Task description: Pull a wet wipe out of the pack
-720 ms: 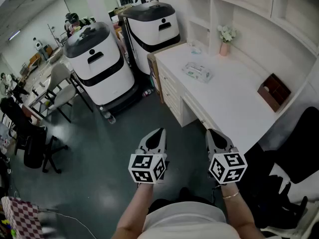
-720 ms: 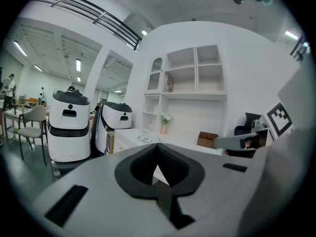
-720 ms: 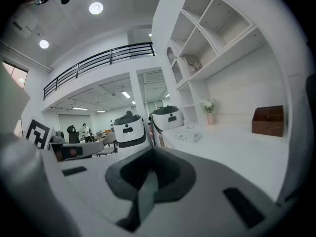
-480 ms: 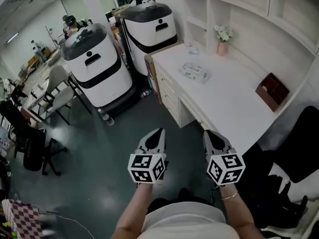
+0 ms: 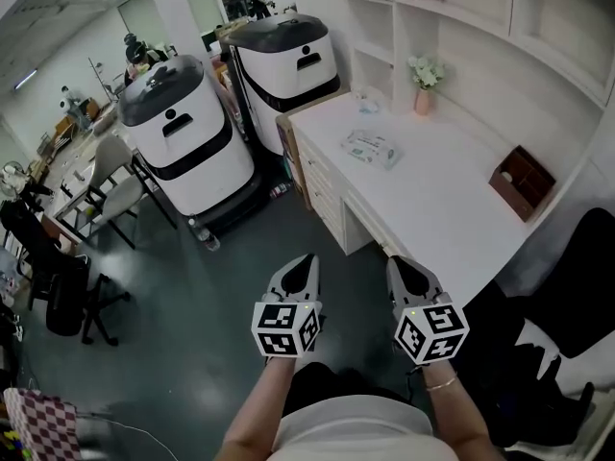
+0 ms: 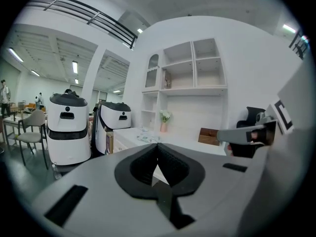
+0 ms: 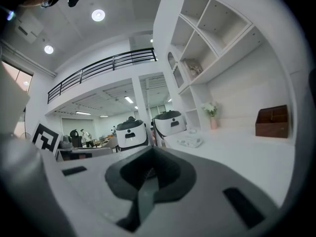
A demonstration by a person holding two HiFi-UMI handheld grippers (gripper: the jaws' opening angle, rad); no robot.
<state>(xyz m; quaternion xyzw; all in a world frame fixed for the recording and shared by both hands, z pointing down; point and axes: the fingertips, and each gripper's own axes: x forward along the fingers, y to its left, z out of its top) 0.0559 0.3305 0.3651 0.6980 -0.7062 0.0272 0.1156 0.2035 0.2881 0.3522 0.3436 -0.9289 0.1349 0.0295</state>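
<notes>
The wet wipe pack [image 5: 370, 148] lies flat on the white desk [image 5: 452, 214], a pale packet with green print, well ahead of both grippers. It shows small in the left gripper view [image 6: 146, 138] and the right gripper view [image 7: 190, 142]. My left gripper [image 5: 307, 260] is held over the dark floor in front of the desk, jaws shut with nothing between them [image 6: 158, 148]. My right gripper [image 5: 394, 263] hovers beside it near the desk's front corner, also shut and empty [image 7: 152, 153]. Both point roughly level toward the desk.
Two tall white-and-black machines [image 5: 187, 128] [image 5: 288, 65] stand left of the desk. A pink vase with flowers [image 5: 423, 89] and a brown wooden box [image 5: 522, 176] sit on the desk under wall shelves. A black chair [image 5: 567, 301] is at right; office chairs [image 5: 58, 281] at left.
The head view has drifted so the desk and pack sit slightly lower left. Both grippers stay shut; the right one has edged a little left and down.
</notes>
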